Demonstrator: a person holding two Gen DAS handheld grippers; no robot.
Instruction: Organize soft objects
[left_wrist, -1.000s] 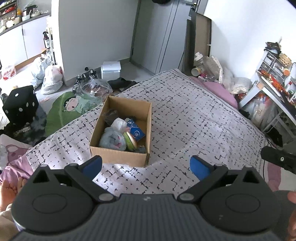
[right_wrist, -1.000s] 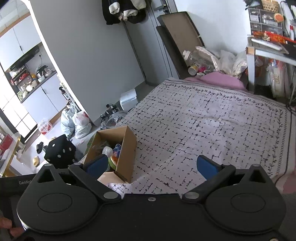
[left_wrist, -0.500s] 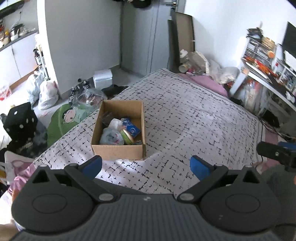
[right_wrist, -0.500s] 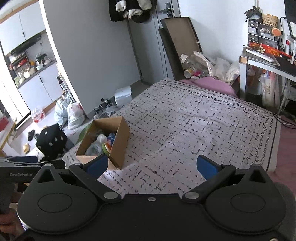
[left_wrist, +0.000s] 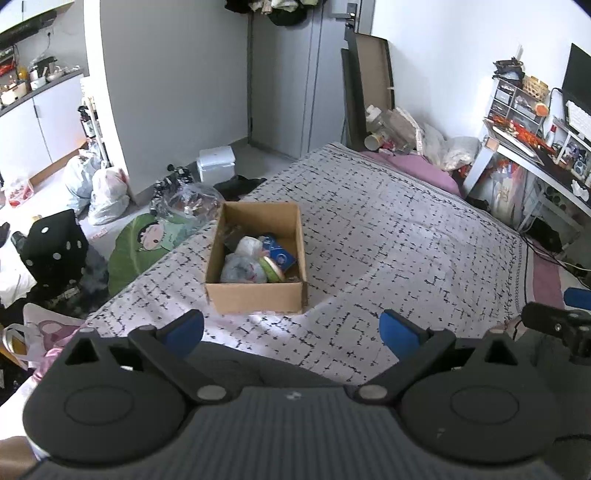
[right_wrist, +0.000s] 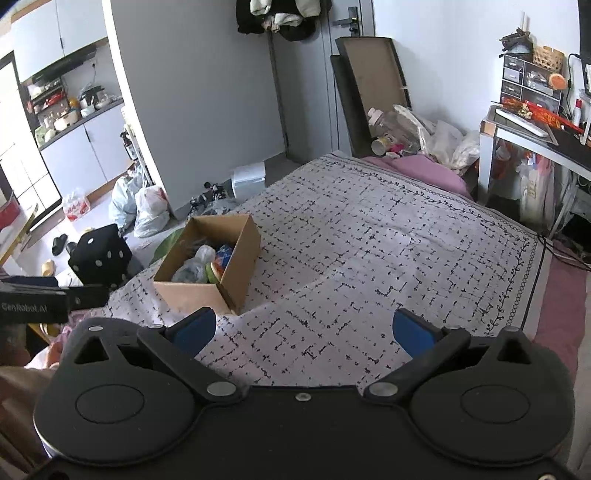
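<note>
Both the left gripper (left_wrist: 291, 328) and right gripper (right_wrist: 303, 328) hang spread and empty; the filled cardboard box (left_wrist: 258, 295) sits just beyond the left's fingers (left_wrist: 183, 326).

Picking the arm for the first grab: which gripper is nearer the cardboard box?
Left. The left gripper faces the cardboard box almost head-on, just short of its near wall. The right gripper sits off to the box's right, seeing it obliquely, farther away. Both open, empty.

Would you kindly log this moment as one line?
left gripper open | right gripper open | cardboard box on bed, filled
</note>
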